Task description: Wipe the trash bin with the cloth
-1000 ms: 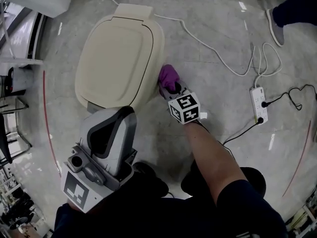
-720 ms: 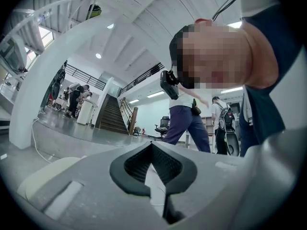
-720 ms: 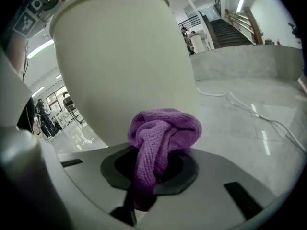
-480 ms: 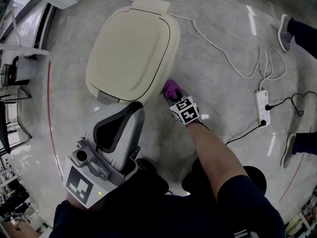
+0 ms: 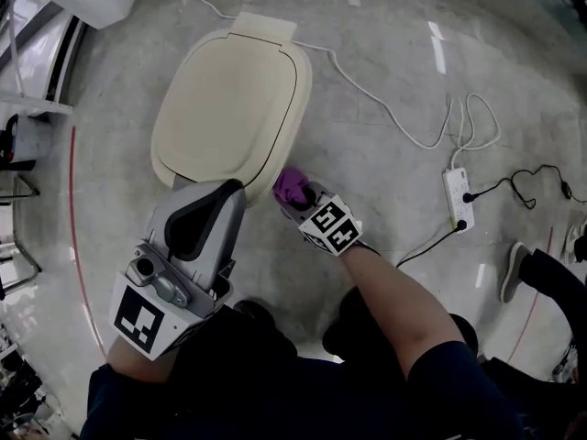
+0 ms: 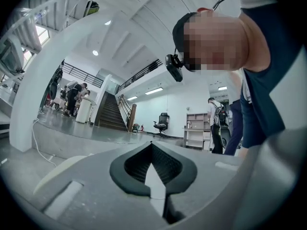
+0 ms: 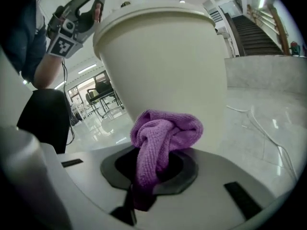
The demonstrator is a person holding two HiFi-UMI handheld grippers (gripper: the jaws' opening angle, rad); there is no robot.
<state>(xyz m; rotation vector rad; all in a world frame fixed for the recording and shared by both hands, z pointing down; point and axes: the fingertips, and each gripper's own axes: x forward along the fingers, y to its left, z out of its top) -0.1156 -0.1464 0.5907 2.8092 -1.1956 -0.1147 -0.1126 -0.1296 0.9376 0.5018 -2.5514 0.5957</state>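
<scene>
A cream trash bin [image 5: 229, 99] with its lid down stands on the grey floor in the head view. In the right gripper view the bin's side wall [image 7: 168, 56] fills the middle. My right gripper [image 5: 298, 200] is shut on a bunched purple cloth [image 5: 292, 186] and holds it against the bin's near right side. The cloth [image 7: 163, 133] sticks out of the right gripper [image 7: 153, 164] and touches the wall. My left gripper [image 5: 194, 225] hangs above the floor near the bin's front edge, tilted upward. Its jaws are shut on nothing [image 6: 152, 150].
A white power strip [image 5: 456, 200] with black plugs lies on the floor to the right. White cables [image 5: 385, 108] run from it past the bin. Another person's shoe [image 5: 511, 273] is at the right edge. A red floor line [image 5: 73, 246] and metal racks [image 5: 18, 108] are on the left.
My right gripper has slid the cloth along the bin's right side toward its near corner. The left gripper stays raised and shut.
</scene>
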